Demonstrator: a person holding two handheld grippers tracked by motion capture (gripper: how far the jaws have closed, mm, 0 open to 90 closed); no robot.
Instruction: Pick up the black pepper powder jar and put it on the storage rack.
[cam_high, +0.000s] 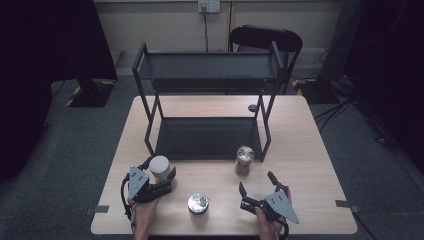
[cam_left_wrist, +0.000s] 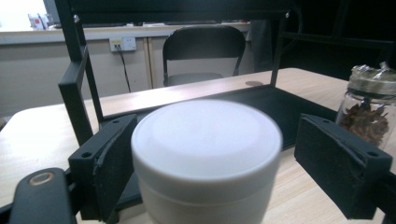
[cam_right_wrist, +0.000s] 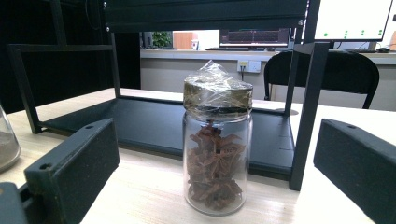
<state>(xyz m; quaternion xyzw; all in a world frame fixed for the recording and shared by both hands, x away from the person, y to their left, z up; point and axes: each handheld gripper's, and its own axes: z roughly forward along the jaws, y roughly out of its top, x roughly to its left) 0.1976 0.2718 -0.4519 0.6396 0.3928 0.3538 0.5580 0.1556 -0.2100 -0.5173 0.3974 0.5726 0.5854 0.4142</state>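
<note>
High view: three jars stand on the table (cam_high: 310, 150) in front of the black two-tier rack (cam_high: 207, 137), probably waiting to be shelved. The left gripper (cam_high: 159, 179) straddles the white jar (cam_high: 159, 165), which sits at about eight o'clock from the rack; in the left gripper view one pad lies against its side and the other stands off, so nothing is pinched yet. Its contents are hidden. The right gripper (cam_high: 257, 186), jaws spread wide, faces the glass jar (cam_right_wrist: 216, 154) at about five o'clock from the rack, holding star anise under a film-wrapped lid. A foil-topped jar (cam_high: 198, 203) stands between the hands.
</note>
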